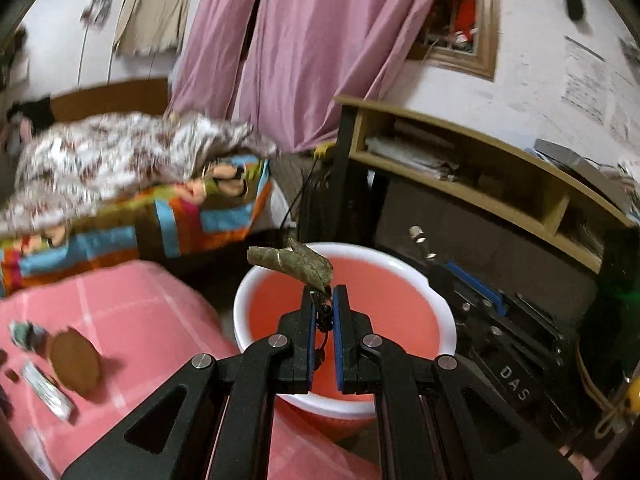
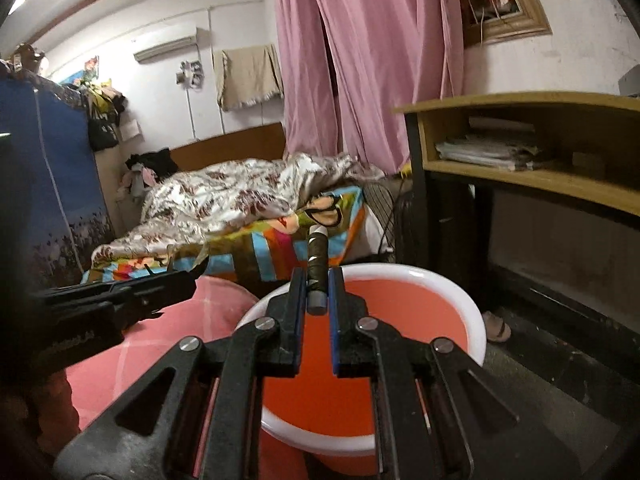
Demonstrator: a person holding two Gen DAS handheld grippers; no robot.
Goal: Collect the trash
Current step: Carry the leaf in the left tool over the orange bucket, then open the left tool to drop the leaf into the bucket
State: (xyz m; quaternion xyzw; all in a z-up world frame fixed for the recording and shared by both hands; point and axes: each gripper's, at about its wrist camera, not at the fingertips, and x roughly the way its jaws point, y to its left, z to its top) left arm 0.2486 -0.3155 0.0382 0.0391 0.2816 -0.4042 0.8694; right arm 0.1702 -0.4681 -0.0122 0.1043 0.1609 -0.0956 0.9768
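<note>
Two grippers hang over one red bucket point(image 1: 400, 280) with a white rim. The left gripper point(image 1: 323, 294) is clamped on one dry leaf point(image 1: 292, 262); the right gripper point(image 2: 317, 280) is clamped on one dark stick point(image 2: 318, 258). Both pieces sit above the bucket's mouth.

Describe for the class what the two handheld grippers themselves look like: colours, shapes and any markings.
Both are alike. The left gripper and right gripper each have two flat black fingers lined with blue pads, carried on black angular linkage arms with triangular cut-outs and round silver pivot pins. No cables, hands or sleeves are visible, and no readable markings show.
</note>
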